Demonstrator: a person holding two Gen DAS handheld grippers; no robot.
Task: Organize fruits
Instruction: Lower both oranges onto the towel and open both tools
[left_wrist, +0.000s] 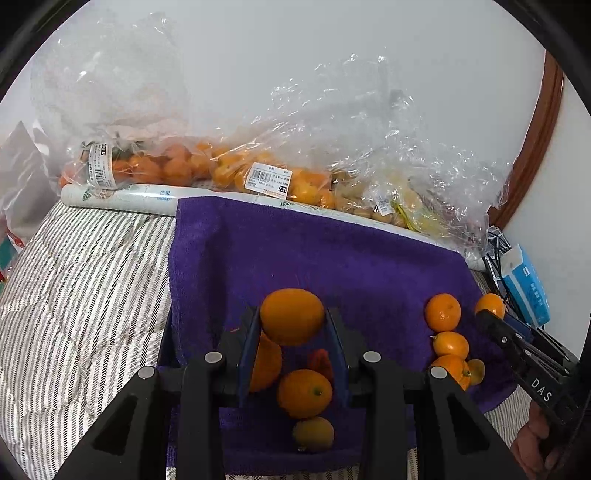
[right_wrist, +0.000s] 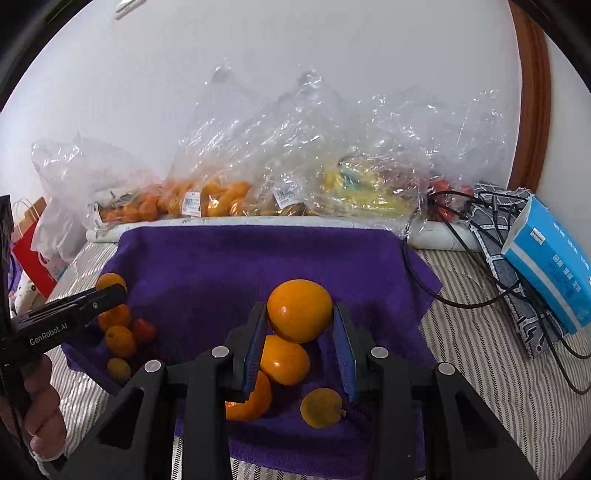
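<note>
The left gripper clamped an orange between its blue pads above a purple towel, over a cluster of loose citrus. The right gripper likewise pinched a second orange over its own cluster on the towel. Behind the towel, clear plastic bags along the wall held tangerines, and one held yellow fruit. A blue tissue pack lay on the striped bedding.

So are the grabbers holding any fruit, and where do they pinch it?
Yes. Each hand-held gripper, left and right, pinches one orange by its sides.
</note>
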